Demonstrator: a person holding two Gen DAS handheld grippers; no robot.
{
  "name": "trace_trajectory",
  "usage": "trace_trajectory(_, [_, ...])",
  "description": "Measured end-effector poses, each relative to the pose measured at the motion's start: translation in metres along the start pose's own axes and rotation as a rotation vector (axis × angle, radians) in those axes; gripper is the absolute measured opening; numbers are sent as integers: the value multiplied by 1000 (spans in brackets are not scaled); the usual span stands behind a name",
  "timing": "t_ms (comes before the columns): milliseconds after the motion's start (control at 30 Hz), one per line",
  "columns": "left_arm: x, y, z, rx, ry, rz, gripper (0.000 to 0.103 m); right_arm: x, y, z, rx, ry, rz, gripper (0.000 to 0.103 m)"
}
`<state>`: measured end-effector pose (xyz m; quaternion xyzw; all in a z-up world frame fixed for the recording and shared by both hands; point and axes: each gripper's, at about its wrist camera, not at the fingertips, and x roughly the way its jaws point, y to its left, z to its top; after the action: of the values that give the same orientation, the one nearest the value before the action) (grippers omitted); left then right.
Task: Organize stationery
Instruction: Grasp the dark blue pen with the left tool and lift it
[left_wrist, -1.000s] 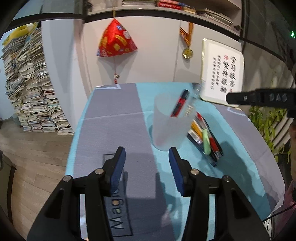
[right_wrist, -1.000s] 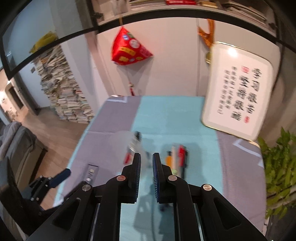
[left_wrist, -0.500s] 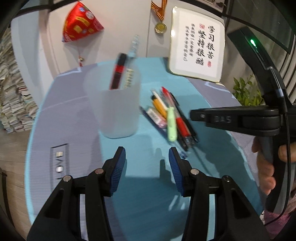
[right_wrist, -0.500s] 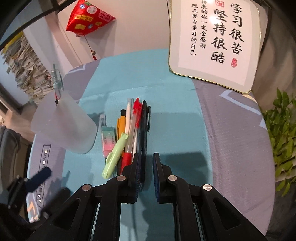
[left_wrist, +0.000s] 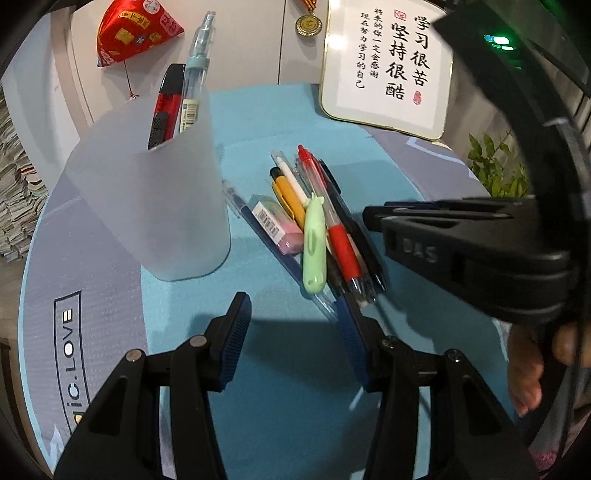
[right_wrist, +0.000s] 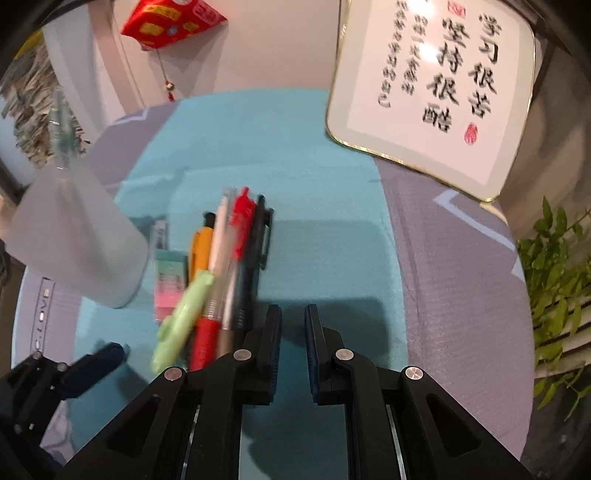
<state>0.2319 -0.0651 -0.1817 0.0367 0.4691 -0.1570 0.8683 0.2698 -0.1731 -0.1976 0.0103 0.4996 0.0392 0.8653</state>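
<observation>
A frosted plastic cup (left_wrist: 159, 206) stands on the teal mat and holds a red-black pen (left_wrist: 166, 107) and a clear pen (left_wrist: 195, 74). To its right lies a pile of stationery: a red pen (left_wrist: 332, 225), a green highlighter (left_wrist: 314, 247), an orange pen (left_wrist: 288, 194), a pink eraser (left_wrist: 275, 223) and black pens. My left gripper (left_wrist: 295, 332) is open and empty, just in front of the pile. My right gripper (right_wrist: 291, 345) is nearly shut and empty, low over the mat right of the pens (right_wrist: 236, 258); the cup (right_wrist: 74, 236) is at its left.
A framed calligraphy board (left_wrist: 391, 62) leans at the back right of the round table. A red ornament (left_wrist: 136, 29) and a medal (left_wrist: 308, 24) hang on the wall behind. A green plant (right_wrist: 554, 266) stands right of the table.
Both grippers have moved forward and down toward the pen pile. The cup and pens now loom larger. The right gripper sits closer to the pens; its jaws keep the same narrow gap.
</observation>
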Motion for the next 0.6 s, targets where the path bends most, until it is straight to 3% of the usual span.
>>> trace_trajectory(67, [2,1,1,-8,-1,12,49,-5,-7,1,45,-8,77,12])
trace_trajectory(267, [2,5,-1,-16,14,10,46,-9,-1,3,18,-5,123,12])
trace_trajectory(500, [2,3,-1,-8,15,54,46,3,1,7,-3,18,-7,12])
trace_trajectory(600, [6,-1,2,-18,20,45,46,3,-2,8,27,13,33,12])
